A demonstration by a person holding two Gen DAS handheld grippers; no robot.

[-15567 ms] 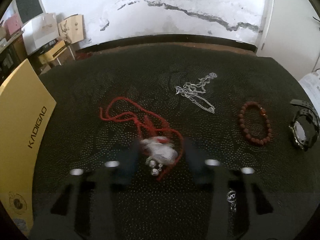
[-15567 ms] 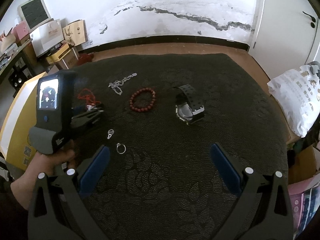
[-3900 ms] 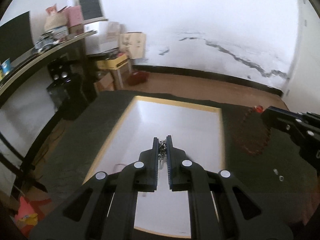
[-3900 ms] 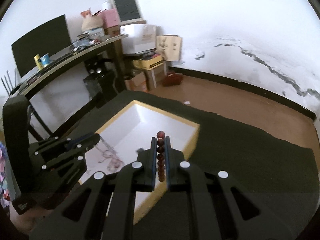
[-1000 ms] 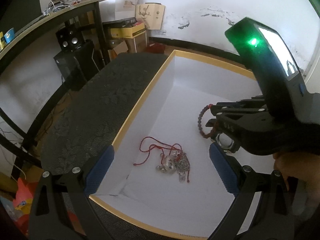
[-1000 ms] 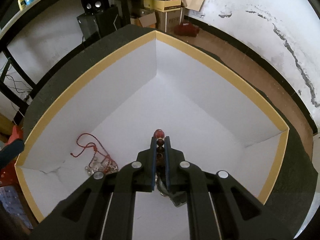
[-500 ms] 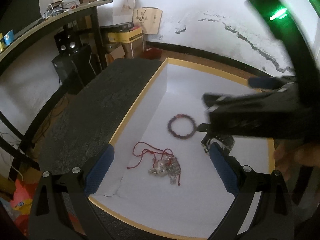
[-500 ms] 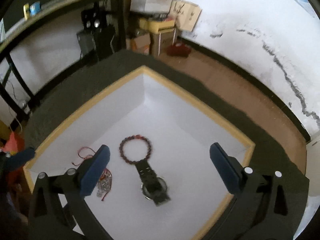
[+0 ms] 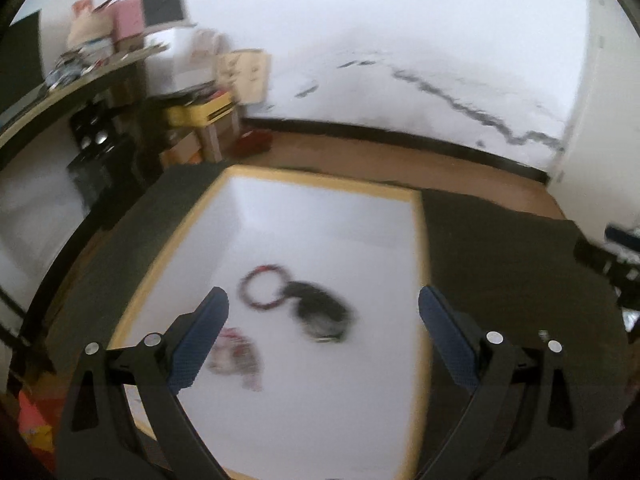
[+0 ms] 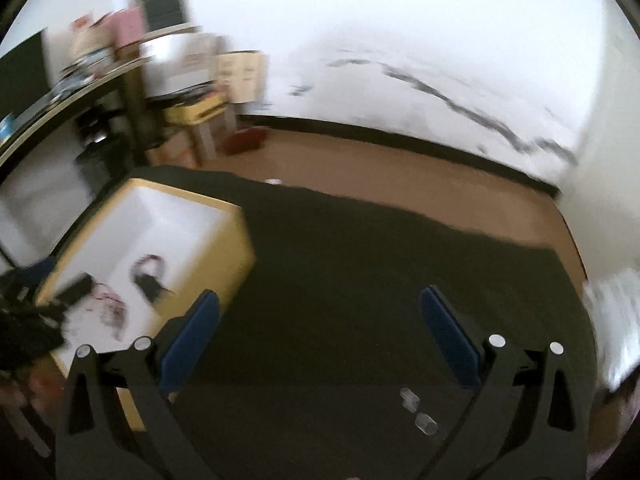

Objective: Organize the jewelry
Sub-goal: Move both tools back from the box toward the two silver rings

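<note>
While both grippers hang with nothing in them, the job looks close to done but not finished. The left gripper (image 9: pixel 322 312) has its jaws wide open over the box (image 9: pixel 420 280), and the right gripper (image 10: pixel 320 320) has its jaws wide open over the dark mat (image 10: pixel 360 260) beside the box. Inside the box lie the red bead bracelet (image 9: pixel 265 287), the watch (image 9: pixel 322 314) touching it, and the red cord necklace (image 9: pixel 236 354) near the box's left wall. Two small shiny bits (image 10: pixel 418 410), maybe rings, sit on the mat just in front of the right gripper, well apart from the box. These look like the things to get next, and they could be tricky. They are tiny and flat, so the jaws might close on mat and miss them, or flick one away into the bumpy pattern where it is hard to find. Both views are blurry, so aiming in a hurry could send the jaws to the wrong spot. A small bit might also slip out on the way to the box.
</note>
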